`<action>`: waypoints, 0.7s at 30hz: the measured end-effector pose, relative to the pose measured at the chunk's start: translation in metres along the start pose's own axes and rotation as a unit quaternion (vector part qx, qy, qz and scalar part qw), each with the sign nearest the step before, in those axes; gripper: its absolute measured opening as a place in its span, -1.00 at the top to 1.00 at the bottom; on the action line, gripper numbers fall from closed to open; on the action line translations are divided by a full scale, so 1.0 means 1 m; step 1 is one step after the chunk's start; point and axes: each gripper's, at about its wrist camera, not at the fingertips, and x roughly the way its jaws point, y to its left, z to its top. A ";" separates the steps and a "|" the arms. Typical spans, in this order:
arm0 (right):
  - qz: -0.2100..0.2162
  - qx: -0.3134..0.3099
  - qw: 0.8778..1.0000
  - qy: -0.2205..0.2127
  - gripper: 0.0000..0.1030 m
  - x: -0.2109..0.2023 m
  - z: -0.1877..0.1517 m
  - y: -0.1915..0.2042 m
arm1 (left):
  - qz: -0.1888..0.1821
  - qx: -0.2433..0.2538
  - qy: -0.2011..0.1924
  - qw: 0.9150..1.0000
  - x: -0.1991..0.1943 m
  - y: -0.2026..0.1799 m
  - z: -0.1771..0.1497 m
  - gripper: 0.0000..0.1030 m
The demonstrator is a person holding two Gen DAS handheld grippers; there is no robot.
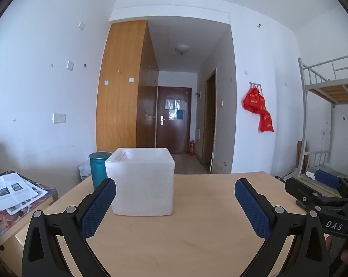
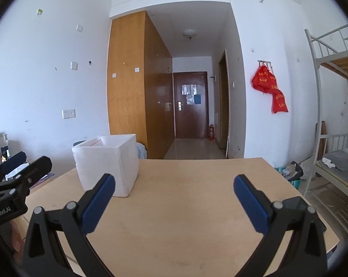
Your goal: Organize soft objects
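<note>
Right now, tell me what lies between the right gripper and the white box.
Only bare tabletop lies between the open right gripper and the white box, as the right wrist view shows.

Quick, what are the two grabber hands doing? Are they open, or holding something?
Left gripper: open, holding nothing, pointing at the white foam box.
Right gripper: open, holding nothing, over the wooden table.

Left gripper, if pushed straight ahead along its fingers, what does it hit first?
Probably the white foam box. The left gripper is open above the table, and the box stands just ahead, offset toward its left finger. Dead centre may pass the box's right edge; depth is unclear.
</note>
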 end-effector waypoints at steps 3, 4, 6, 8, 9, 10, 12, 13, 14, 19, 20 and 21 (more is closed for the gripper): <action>-0.001 -0.001 1.000 0.001 -1.00 0.000 0.000 0.000 | 0.004 0.006 0.004 1.000 0.003 -0.002 -0.001 -0.99; -0.002 0.000 1.000 0.000 -1.00 -0.001 0.000 0.000 | 0.003 0.008 0.006 1.000 0.004 -0.003 -0.002 -0.99; -0.002 0.000 1.000 0.001 -1.00 -0.001 0.000 0.000 | 0.006 0.008 0.006 1.000 0.005 -0.002 -0.002 -0.99; -0.002 0.001 1.000 0.004 -1.00 -0.001 -0.001 -0.001 | 0.008 0.008 0.007 1.000 0.006 -0.002 -0.003 -0.99; -0.002 0.001 1.000 0.006 -1.00 0.000 -0.001 -0.001 | 0.009 0.008 0.007 1.000 0.006 -0.002 -0.003 -0.99; -0.003 0.002 1.000 0.007 -1.00 -0.001 -0.001 -0.001 | 0.010 0.008 0.007 1.000 0.006 -0.002 -0.003 -0.99; -0.004 0.002 1.000 0.007 -1.00 0.000 0.000 -0.001 | 0.011 0.009 0.007 1.000 0.006 -0.001 -0.003 -0.99; -0.004 0.002 1.000 0.007 -1.00 -0.001 0.000 -0.001 | 0.010 0.010 0.007 1.000 0.006 -0.001 -0.003 -0.99; -0.005 0.002 1.000 0.006 -1.00 -0.001 0.000 -0.002 | 0.011 0.010 0.007 1.000 0.007 -0.001 -0.003 -0.99; -0.008 0.004 1.000 0.005 -1.00 -0.001 0.000 -0.003 | 0.011 0.011 0.013 1.000 0.010 -0.002 -0.005 -0.99; -0.007 0.004 1.000 0.005 -1.00 -0.001 0.000 -0.003 | 0.011 0.010 0.012 1.000 0.010 -0.001 -0.005 -0.99; -0.006 0.005 1.000 0.006 -1.00 -0.001 0.000 -0.003 | 0.010 0.010 0.013 1.000 0.010 -0.001 -0.005 -0.99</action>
